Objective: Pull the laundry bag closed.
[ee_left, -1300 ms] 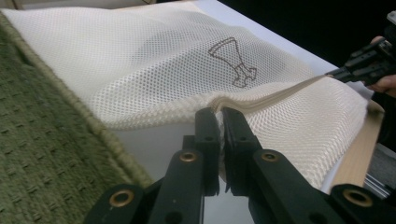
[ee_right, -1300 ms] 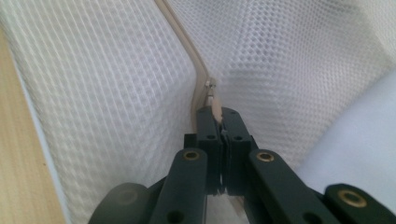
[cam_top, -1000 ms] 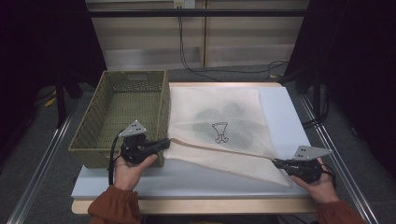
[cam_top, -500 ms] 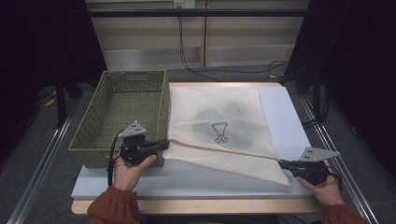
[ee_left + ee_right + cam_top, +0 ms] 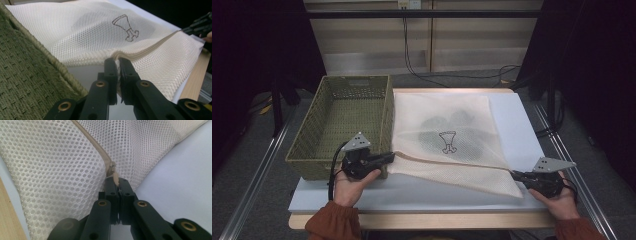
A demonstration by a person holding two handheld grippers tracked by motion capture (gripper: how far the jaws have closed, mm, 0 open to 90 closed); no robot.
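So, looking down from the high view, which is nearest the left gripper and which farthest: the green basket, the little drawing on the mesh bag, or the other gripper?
From the left gripper, shut on the mesh bag's zipper edge:
1. Green woven basket, right beside it, its near corner almost touching.
2. Drawing on the bag, up and to the right, mid-bag.
3. Right gripper, far across at the bag's other near corner.

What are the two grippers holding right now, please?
Left gripper: closed on the mesh bag at its zip end.
Right gripper: closed on the zip pull.
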